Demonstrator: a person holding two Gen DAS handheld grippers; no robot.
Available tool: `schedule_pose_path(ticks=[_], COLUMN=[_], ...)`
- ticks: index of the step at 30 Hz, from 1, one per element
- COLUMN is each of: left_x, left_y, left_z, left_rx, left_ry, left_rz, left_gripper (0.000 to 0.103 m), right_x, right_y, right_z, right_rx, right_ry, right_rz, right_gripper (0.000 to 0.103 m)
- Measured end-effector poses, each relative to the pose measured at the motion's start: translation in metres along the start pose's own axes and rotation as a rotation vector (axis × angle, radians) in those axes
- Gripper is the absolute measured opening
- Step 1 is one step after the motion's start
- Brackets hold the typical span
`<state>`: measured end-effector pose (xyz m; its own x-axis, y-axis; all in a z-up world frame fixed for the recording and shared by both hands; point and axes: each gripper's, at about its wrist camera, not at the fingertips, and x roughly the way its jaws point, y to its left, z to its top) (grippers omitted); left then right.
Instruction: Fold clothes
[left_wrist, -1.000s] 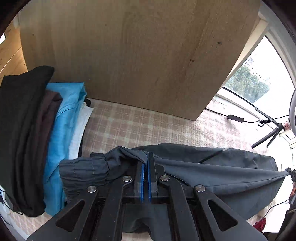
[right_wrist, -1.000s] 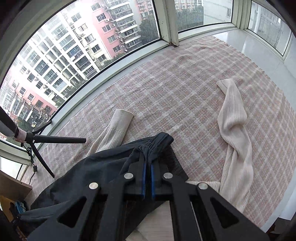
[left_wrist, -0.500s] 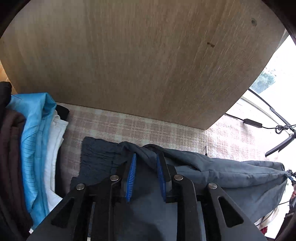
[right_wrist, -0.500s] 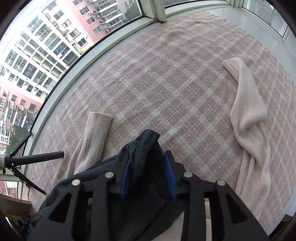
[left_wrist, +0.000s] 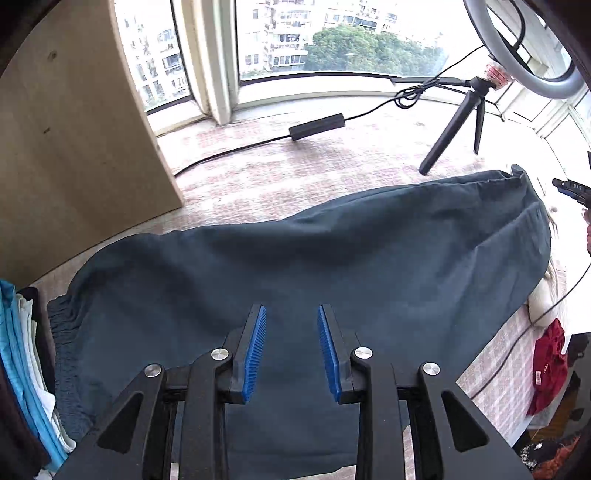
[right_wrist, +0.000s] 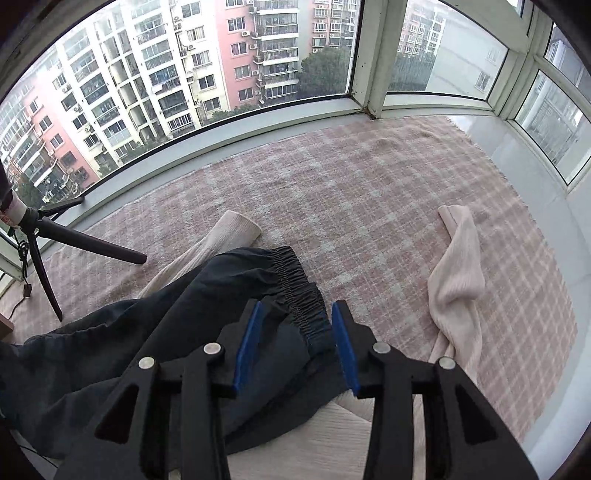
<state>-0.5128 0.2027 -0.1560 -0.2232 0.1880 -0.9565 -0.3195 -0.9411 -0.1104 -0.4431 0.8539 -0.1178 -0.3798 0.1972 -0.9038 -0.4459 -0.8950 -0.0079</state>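
Now both claws are opening off the trousers (left_wrist: 332, 266): left gripper (left_wrist: 291, 350) and right gripper (right_wrist: 295, 345) hold nothing. Lift clear without snagging the waistband (right_wrist: 295, 284) near the blanket's (right_wrist: 388, 206) window edge

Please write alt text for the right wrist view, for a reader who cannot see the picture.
The right tool points down with its jaws opening, over the elastic waistband of dark trousers lying on a pink checked blanket; the pads do not press the cloth. A cream sweater lies partly under the trousers, before a curved window.
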Motion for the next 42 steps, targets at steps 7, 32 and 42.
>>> schedule_pose_path(ticks=[7,32,42], left_x=[0.012,0.022,0.032], left_y=[-0.005,-0.03,-0.011], left_z=[-0.019,-0.121,-0.043], left_rx=[-0.019,-0.075,-0.053], left_ry=[0.063,0.103,0.07], left_rz=[0.007,-0.068,-0.011], left_gripper=[0.028,0.03,0.03], right_x=[0.043,0.027,-0.077], right_y=[-0.068,-0.028,0.15], right_z=[-0.035,-0.025,-0.136], right_rx=[0.197,0.288,-0.407], right_ry=[0.171,0.082,0.158], right_rz=[0.183,0.293,0.477], right_gripper=[0.04,0.005,0.053])
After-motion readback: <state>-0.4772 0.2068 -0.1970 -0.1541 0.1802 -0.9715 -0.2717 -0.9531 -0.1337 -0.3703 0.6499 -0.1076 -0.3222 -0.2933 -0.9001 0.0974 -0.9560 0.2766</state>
